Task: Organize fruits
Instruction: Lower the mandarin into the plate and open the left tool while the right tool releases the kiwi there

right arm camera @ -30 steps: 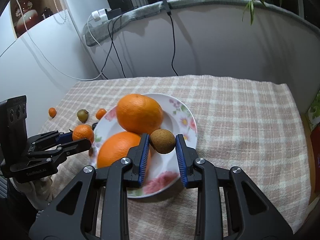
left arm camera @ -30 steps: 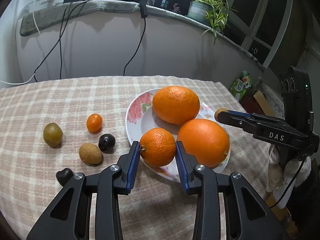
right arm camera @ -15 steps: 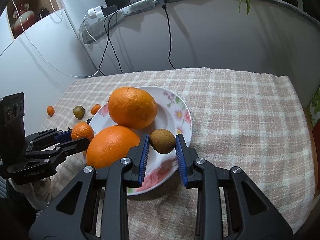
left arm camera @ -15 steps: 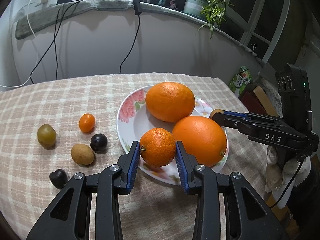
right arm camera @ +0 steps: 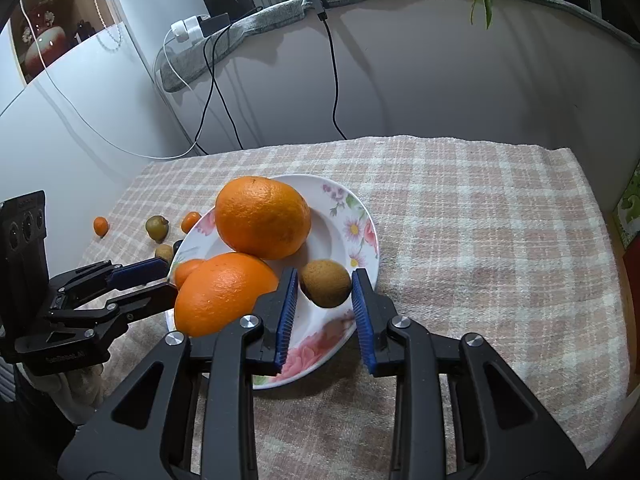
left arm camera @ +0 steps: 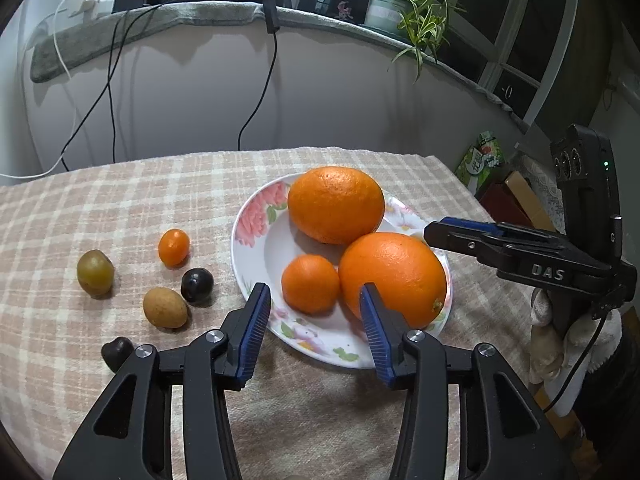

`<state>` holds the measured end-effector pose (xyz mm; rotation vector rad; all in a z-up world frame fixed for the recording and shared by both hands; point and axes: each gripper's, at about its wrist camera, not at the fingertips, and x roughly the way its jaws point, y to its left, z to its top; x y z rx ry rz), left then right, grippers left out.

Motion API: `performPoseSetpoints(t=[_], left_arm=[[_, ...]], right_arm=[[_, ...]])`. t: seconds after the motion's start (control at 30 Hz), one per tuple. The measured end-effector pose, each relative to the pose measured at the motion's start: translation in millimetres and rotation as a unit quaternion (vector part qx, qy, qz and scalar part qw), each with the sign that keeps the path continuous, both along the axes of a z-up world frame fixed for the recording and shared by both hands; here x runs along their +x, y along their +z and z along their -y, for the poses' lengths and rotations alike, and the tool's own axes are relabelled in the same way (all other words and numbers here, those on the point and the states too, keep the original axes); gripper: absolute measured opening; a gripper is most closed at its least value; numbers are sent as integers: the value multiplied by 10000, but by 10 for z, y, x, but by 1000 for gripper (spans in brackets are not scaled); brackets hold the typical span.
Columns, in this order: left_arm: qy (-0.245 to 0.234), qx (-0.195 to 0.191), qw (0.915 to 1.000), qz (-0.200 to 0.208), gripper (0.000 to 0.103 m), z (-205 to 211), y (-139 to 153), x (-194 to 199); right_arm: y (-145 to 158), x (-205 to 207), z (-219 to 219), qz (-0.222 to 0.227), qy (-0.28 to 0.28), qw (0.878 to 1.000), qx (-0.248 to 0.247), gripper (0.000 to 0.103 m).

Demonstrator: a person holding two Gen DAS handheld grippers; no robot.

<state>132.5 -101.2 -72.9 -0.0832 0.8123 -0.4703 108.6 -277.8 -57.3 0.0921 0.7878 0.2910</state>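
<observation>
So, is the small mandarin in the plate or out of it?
In: the small mandarin rests on the plate, between the opening left gripper pads, touching neither.

Home: checked tablecloth (left arm camera: 120,200), floral plate (left arm camera: 256,220), potted plant (left arm camera: 404,8) on window ledge

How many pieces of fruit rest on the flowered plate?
4. Far big orange at the back, near big orange in front, small mandarin on its left, brown kiwi at the plate's right edge. Smaller fruit could hide behind the oranges.
</observation>
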Motion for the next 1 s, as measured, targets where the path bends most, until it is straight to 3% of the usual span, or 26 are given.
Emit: performPoseSetpoints(t=[0.03, 0.1, 0.6, 1.0], left_arm=[[2, -3, 10000, -1, 46, 0, 1, -1], [10, -8, 10000, -4, 46, -4, -4, -10], [130, -61, 9999, 85, 46, -146, 64, -125], [513, -59, 9985, 165, 46, -556, 107, -282]], right_arm=[[10, -14, 0, 42, -21, 10000, 1, 59], [40, -35, -2, 108, -34, 9999, 7, 65], [179, -117, -129, 238, 104, 9997, -12, 69], [308, -144, -455, 354, 502, 9980, -129, 69]])
